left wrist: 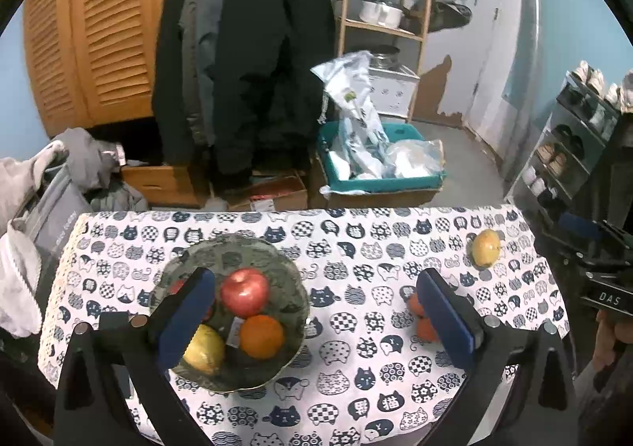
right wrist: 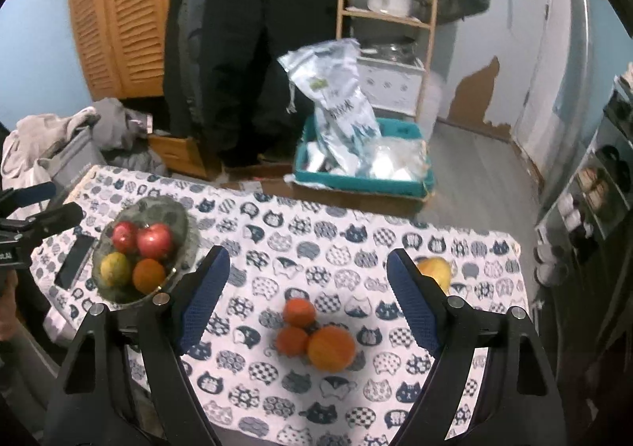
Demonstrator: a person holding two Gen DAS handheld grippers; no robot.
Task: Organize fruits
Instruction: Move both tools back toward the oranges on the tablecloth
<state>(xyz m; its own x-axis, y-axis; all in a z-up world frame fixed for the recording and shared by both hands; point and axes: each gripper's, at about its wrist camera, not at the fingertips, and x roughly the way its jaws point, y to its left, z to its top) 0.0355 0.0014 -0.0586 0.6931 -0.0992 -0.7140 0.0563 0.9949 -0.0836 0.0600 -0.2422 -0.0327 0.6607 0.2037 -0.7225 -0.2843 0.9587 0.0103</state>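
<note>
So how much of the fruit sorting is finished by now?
Roughly half. The glass bowl already holds two red apples, a yellow-green fruit and an orange. Nothing is in hand: the left gripper and right gripper are both open and empty. Still loose on the tablecloth: a large orange, two small oranges and a yellow fruit.

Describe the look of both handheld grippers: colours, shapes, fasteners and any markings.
Both are alike. The left gripper has two black, angular, triangular-cutout arms ending in fingers faced with dark blue textured pads, with round silver fasteners at the joints. The right gripper matches; seen from the left wrist view, its black body bears white "DAS" lettering.
</note>
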